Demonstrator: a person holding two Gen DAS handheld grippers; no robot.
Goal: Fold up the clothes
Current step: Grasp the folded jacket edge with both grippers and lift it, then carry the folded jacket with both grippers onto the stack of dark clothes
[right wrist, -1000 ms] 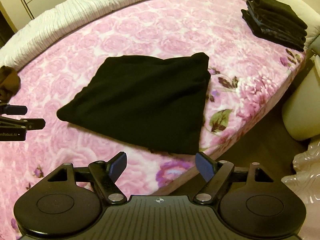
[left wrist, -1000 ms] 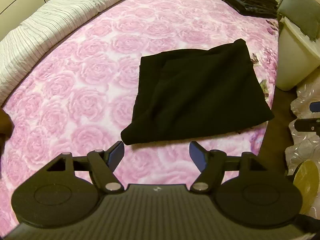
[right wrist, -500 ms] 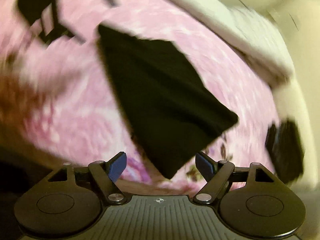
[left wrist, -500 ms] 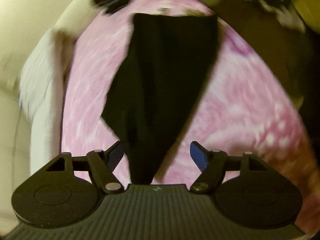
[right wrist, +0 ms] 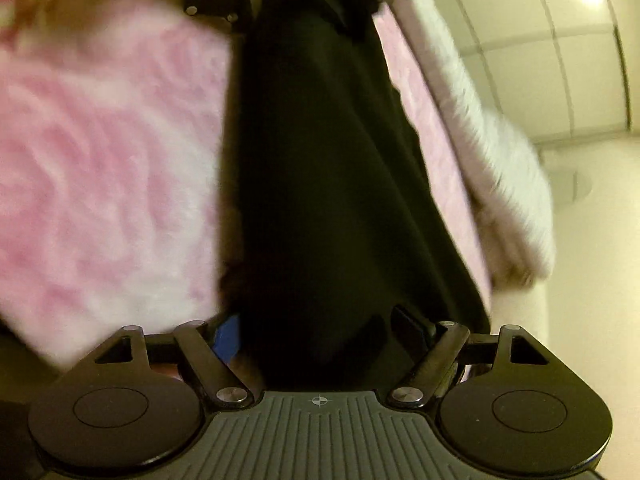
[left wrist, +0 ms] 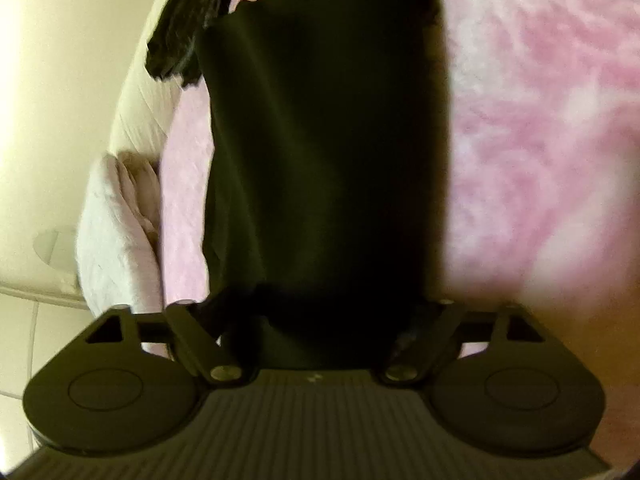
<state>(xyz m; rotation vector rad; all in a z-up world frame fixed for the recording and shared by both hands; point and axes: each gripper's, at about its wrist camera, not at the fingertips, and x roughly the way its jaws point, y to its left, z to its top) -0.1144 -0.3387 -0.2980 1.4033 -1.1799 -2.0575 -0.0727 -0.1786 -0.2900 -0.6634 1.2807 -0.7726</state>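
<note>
Between each claw's spread fingers lies the black garment (left wrist: 316, 152).

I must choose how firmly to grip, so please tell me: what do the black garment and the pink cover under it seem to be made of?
Black folded garment: probably soft matte knit fabric; it creases without shine. Pink rose-patterned bed cover: likely plush fleece; it looks fuzzy, though blur leaves this uncertain.

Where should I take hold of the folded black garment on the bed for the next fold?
Grip the black garment at its two opposite short ends, one gripper each, sliding in low from each end. It lies flat as a long narrow strip between both grippers, and each near edge already sits between open fingers.
</note>
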